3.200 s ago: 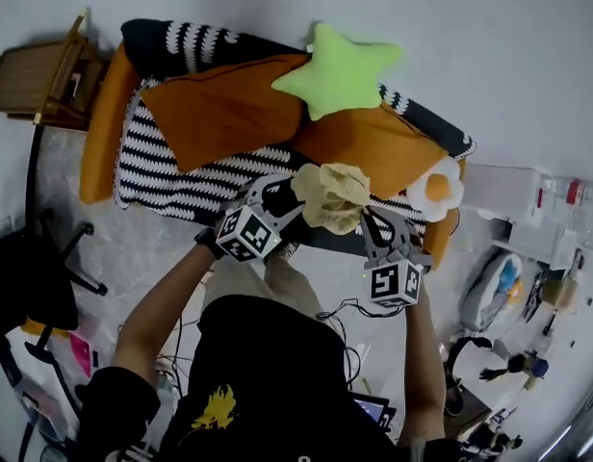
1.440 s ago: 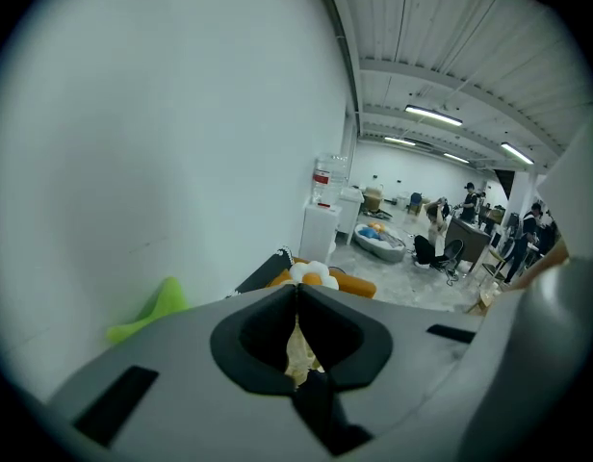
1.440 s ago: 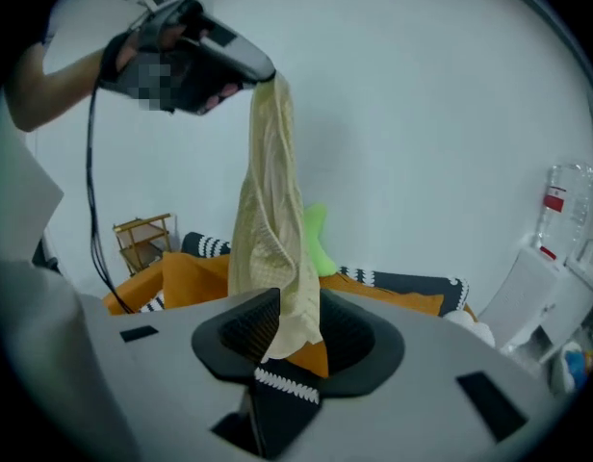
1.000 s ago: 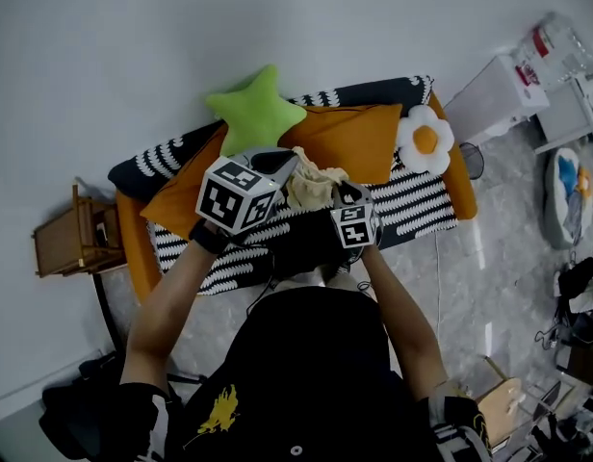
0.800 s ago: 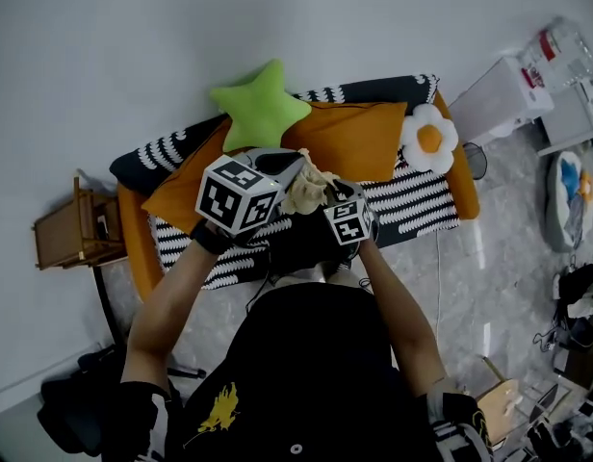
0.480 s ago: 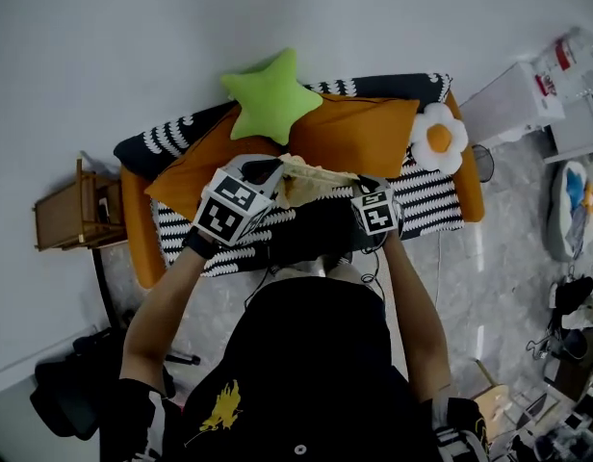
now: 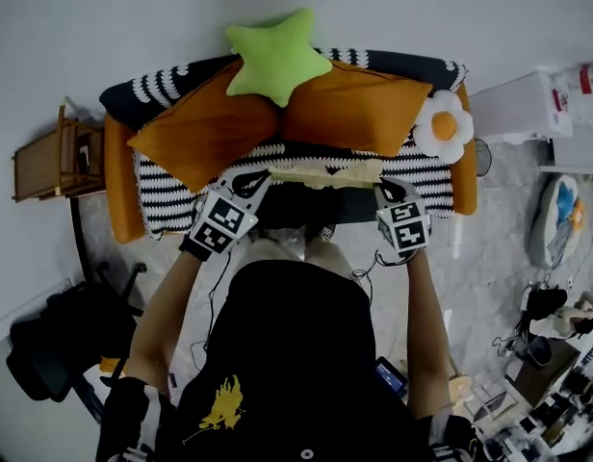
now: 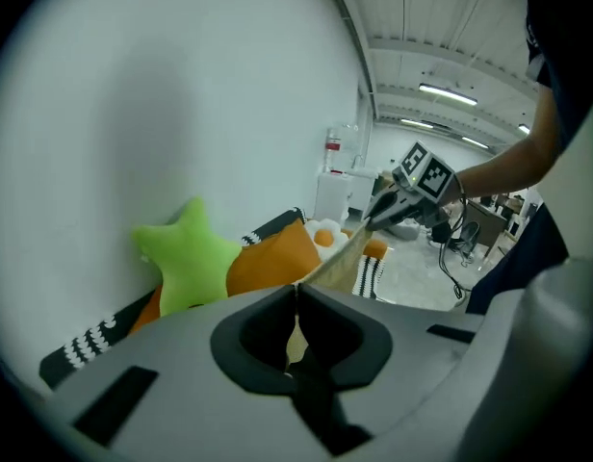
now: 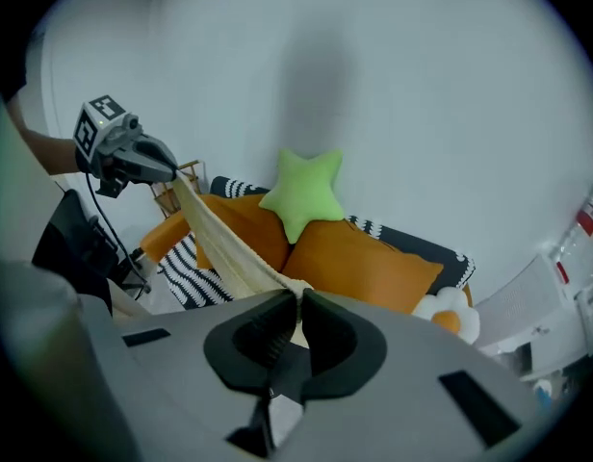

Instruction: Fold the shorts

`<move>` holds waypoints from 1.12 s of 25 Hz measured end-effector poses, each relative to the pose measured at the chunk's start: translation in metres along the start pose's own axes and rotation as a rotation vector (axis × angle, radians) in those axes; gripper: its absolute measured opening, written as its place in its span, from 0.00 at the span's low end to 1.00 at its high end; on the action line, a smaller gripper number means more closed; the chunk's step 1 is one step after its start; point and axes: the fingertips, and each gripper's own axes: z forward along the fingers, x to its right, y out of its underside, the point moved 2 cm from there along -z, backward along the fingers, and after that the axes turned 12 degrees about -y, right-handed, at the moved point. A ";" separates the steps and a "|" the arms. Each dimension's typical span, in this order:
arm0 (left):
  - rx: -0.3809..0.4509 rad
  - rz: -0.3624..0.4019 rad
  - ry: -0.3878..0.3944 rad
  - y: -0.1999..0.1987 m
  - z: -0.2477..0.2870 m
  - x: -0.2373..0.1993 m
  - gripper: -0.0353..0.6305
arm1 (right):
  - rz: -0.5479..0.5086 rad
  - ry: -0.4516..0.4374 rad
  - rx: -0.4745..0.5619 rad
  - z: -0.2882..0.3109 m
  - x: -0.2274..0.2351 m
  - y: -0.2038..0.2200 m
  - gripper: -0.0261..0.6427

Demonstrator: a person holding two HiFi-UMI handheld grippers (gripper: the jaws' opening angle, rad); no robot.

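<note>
In the head view, the person is holding the pale yellow shorts (image 7: pixel 321 173) stretched in a band between the left gripper (image 7: pixel 261 177) and the right gripper (image 7: pixel 378 185), over the near edge of the striped sofa seat (image 7: pixel 171 195). Both ends probably want lowering together, level and taut, so the cloth lands flat for folding. Showing here are one pair of shorts, two grippers, the left orange cushion (image 7: pixel 205 133), the right orange cushion (image 7: pixel 359 104), one green star pillow (image 7: pixel 277 54) and one flower cushion (image 7: pixel 443 126).

In the left gripper view, its jaws are pressing together on one end of the shorts, which are running off right to the other gripper.

In the right gripper view, its jaws are clamping the opposite end, having just been closing tighter. Neither grip should be loosening before the cloth is resting.
</note>
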 end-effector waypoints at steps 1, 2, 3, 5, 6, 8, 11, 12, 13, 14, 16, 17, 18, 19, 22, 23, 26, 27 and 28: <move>-0.007 0.001 0.007 0.002 0.004 -0.002 0.09 | 0.002 -0.005 -0.010 0.002 0.004 0.002 0.09; -0.018 -0.007 0.018 0.006 0.010 -0.003 0.09 | 0.006 -0.012 -0.021 0.005 0.005 0.006 0.09; -0.031 -0.016 0.031 0.012 0.016 -0.003 0.09 | 0.010 -0.019 -0.033 0.009 0.005 0.011 0.09; -0.056 -0.025 0.051 0.027 0.032 -0.006 0.09 | 0.010 -0.034 -0.058 0.022 0.002 0.017 0.09; -0.068 -0.024 0.057 0.035 0.042 -0.009 0.09 | 0.006 -0.041 -0.069 0.032 0.004 0.018 0.09; -0.098 -0.020 0.068 0.051 0.066 -0.015 0.09 | -0.004 -0.053 -0.097 0.055 0.011 0.024 0.09; -0.138 0.011 0.069 0.075 0.102 -0.026 0.09 | -0.028 -0.055 -0.119 0.092 0.030 0.029 0.09; -0.142 0.027 0.061 0.079 0.112 -0.030 0.09 | -0.041 -0.048 -0.117 0.103 0.037 0.027 0.09; -0.138 0.040 0.050 0.082 0.120 -0.035 0.09 | -0.057 -0.036 -0.112 0.111 0.043 0.023 0.09; -0.130 0.047 0.038 0.081 0.123 -0.039 0.09 | -0.075 -0.020 -0.103 0.115 0.046 0.017 0.09; -0.098 0.058 0.005 0.068 0.117 -0.050 0.09 | -0.113 0.024 -0.068 0.112 0.046 -0.002 0.10; -0.075 0.062 -0.012 0.057 0.110 -0.057 0.09 | -0.129 0.047 -0.042 0.106 0.044 -0.014 0.10; -0.054 0.059 -0.026 0.048 0.104 -0.063 0.09 | -0.140 0.065 -0.018 0.101 0.042 -0.022 0.10; -0.039 0.050 -0.035 0.043 0.100 -0.068 0.09 | -0.145 0.074 0.000 0.098 0.038 -0.026 0.10; -0.035 0.015 -0.052 0.063 0.102 -0.075 0.09 | -0.149 0.085 0.026 0.111 0.021 -0.015 0.11; -0.042 0.013 -0.054 0.078 0.107 -0.074 0.09 | -0.155 0.096 0.020 0.121 0.016 -0.005 0.11; -0.098 0.004 -0.045 0.146 0.142 -0.056 0.09 | -0.162 0.117 -0.003 0.175 0.008 0.052 0.11; -0.127 -0.003 -0.038 0.176 0.157 -0.047 0.09 | -0.150 0.112 -0.015 0.198 0.004 0.077 0.11; -0.158 -0.008 -0.029 0.207 0.172 -0.039 0.09 | -0.128 0.100 -0.033 0.222 -0.002 0.104 0.11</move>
